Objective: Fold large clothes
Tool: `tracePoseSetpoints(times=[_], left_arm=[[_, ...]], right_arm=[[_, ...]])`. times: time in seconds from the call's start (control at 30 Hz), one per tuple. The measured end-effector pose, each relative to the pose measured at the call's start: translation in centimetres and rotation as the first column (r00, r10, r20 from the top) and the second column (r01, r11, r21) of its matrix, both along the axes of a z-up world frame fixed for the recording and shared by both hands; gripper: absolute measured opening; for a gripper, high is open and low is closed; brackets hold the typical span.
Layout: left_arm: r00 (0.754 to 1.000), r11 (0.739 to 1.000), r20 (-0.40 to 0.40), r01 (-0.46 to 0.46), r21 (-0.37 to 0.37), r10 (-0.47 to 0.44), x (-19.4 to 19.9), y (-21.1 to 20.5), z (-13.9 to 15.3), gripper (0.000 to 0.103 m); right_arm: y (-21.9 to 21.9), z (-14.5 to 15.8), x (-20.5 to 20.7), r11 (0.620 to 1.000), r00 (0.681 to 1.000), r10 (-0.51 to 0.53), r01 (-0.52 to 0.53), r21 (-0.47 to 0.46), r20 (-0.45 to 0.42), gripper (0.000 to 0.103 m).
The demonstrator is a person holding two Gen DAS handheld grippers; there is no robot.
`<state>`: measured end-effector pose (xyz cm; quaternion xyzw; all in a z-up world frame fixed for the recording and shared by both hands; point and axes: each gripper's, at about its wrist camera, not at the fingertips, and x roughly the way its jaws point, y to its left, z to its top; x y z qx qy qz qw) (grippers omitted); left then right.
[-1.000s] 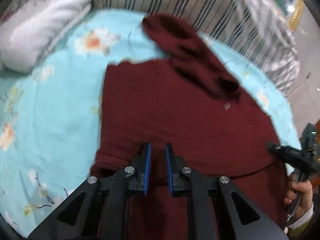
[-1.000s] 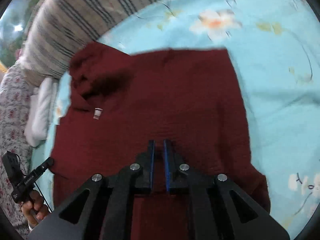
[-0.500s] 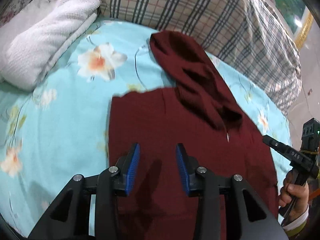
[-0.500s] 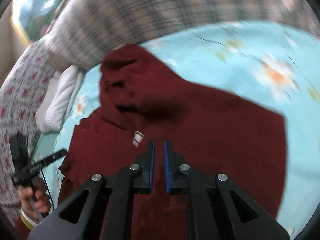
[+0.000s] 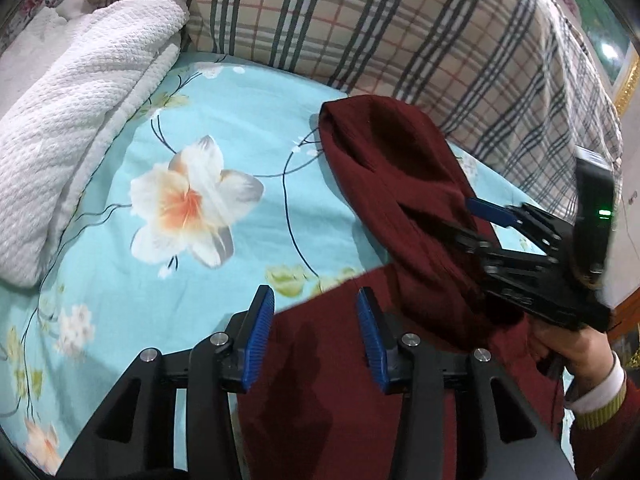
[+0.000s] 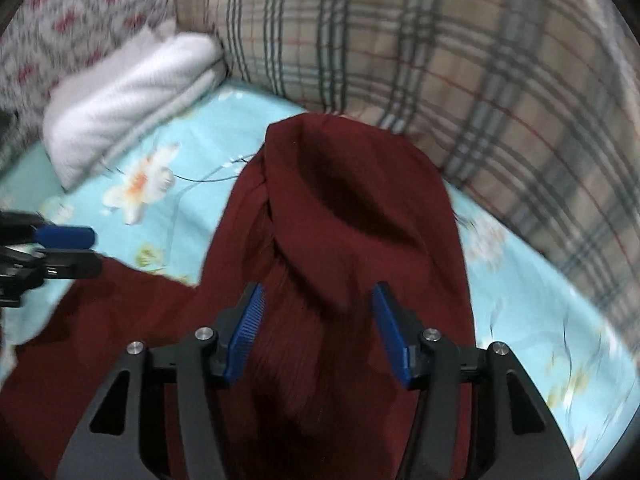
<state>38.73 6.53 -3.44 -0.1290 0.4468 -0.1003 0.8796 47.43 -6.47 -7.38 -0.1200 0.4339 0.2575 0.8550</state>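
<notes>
Both my grippers stand with fingers spread and nothing between them: my left gripper (image 5: 316, 332) above the dark red garment's (image 5: 352, 392) edge, my right gripper (image 6: 320, 330) over its hood (image 6: 352, 200), spread on the floral sheet (image 5: 248, 128) by a plaid pillow (image 5: 400, 28)

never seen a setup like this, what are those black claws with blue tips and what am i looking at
They are two hand-held grippers; a person squeezes one in each hand, each with a camera looking along its fingers. One picture looks out from the left gripper, the other from the right gripper. Both are open and hold nothing. Below lies a dark red hooded garment on a light blue flowered bedsheet. A folded white blanket and a plaid pillow sit behind. The person's right hand shows in the left view.
</notes>
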Motion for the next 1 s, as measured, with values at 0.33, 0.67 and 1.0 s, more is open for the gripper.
tracePoseSetpoints(times=[0.33,0.67,1.0], left_arm=[[0.999,0.997,0.019,0.048,0.057,-0.049,4.4,-3.0,-0.3,0.053],[0.988,0.954,0.068,0.117,0.275,-0.141,9.7,-9.3,-1.3,0.057],[0.98,0.964,0.127,0.123,0.234,-0.156,10.4,-10.2,-0.5,0.006]], right_arm=[[-10.6,0.6,1.5,0.919,0.965,-0.234,0.26,0.298,-0.12,0.009],[-19.4,1.2,0.1,0.804,0.906,-0.359,0.421,0.419,-0.222,0.009],[-22.4,0.6,-1.4,0.755,0.88,-0.398,0.474,0.453,-0.257,0.009]])
